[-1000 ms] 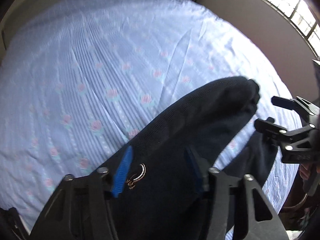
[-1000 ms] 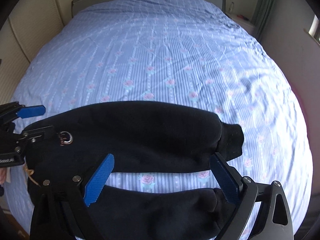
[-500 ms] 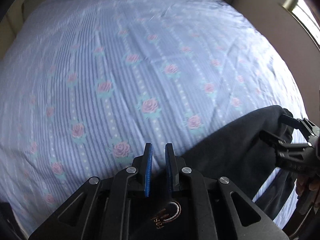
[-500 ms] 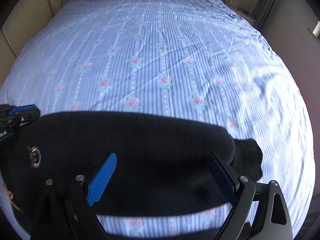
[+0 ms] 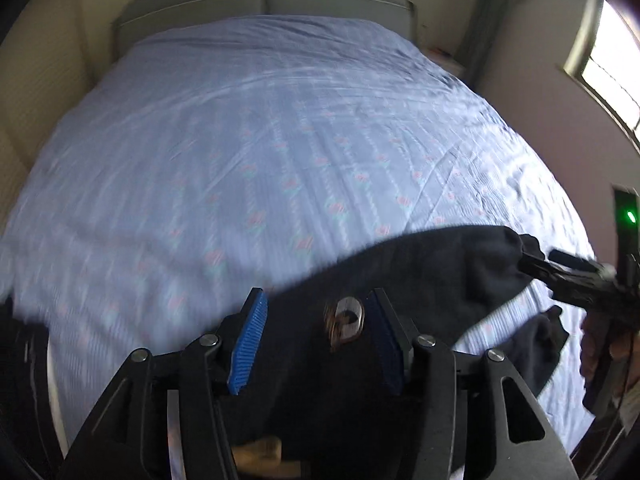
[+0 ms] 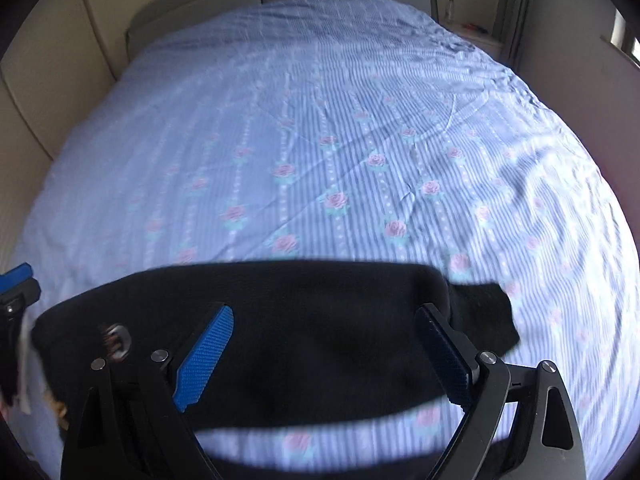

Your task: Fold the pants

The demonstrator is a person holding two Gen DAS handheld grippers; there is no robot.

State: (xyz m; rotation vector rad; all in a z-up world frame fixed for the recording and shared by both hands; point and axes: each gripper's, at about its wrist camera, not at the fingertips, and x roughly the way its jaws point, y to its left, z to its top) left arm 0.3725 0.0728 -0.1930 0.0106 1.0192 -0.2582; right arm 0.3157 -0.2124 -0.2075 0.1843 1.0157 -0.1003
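- The black fleece pants [image 6: 304, 320] lie across the near edge of the blue striped, rose-printed bedsheet [image 6: 320, 140].
- The left gripper [image 5: 320, 340] is spread open above their logo end.
- The right gripper [image 6: 320, 356] is wide open over the leg.

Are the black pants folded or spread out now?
Spread, not folded: the black fabric pants lie lengthwise across the blue striped floral bedsheet, legs apart, sheet visible between them.

left gripper [image 5: 320, 344] jaws apart over black pants [image 5: 420, 272] on striped floral bedsheet [image 5: 260, 152]; right gripper [image 5: 538, 262] at cuff
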